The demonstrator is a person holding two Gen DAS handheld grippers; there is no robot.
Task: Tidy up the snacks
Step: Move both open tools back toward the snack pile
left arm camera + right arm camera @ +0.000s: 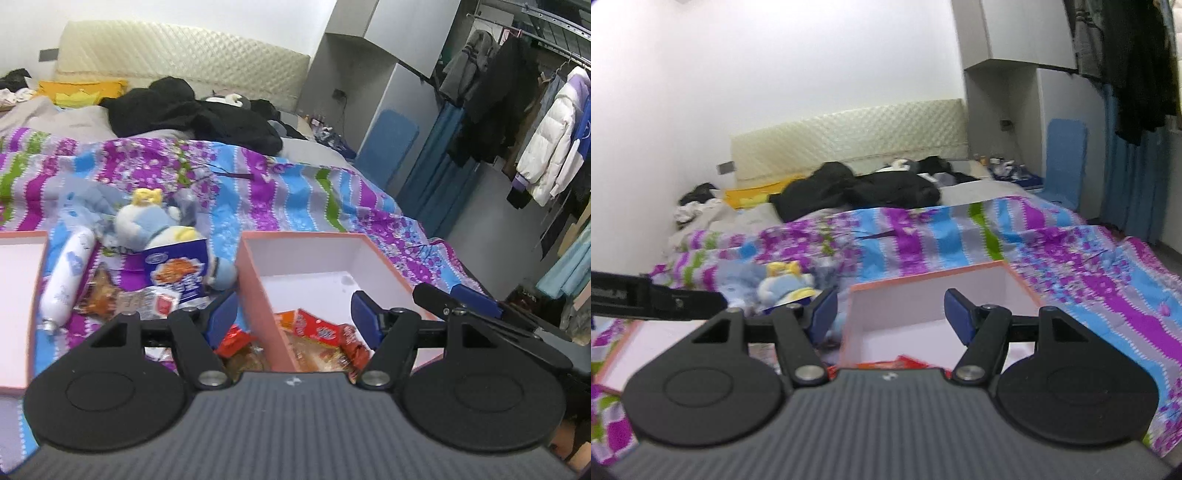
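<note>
Snacks: a loose heap is seen on the striped purple, blue and green bedspread (pixel 303 192), left of the pink box. A white sausage-shaped pack (pixel 68 275) lies at a slant beside a blue-and-white carton printed with an orange food picture (pixel 177 271). A brown-filled clear wrapper (pixel 101 293) and a small red-labelled packet (pixel 162 302) lie in front of the carton.

Soft toy: a pale blue and white plush with a yellow top (pixel 147 218) is pictured behind the carton, touching it.

Pink box: an open box with pink outer walls and a white inside (pixel 255 291) is set on the bed. Red and orange snack packets (pixel 317 328) are gathered at its near end; the far end is bare.

Second tray: a shallow pink-rimmed, white-lined tray (pixel 22 291) is seen at the left edge of the left view; its contents cannot be told.

Outside the box: a red packet (pixel 234 338) is seen against the box's left wall.

Left tongs (pixel 293 317): spread wide above the box's left wall, with one blue pad (pixel 221 314) outside the box; nothing is pinched.

Right tongs (pixel 890 314): spread wide above the same box, nothing touched or held.
</note>
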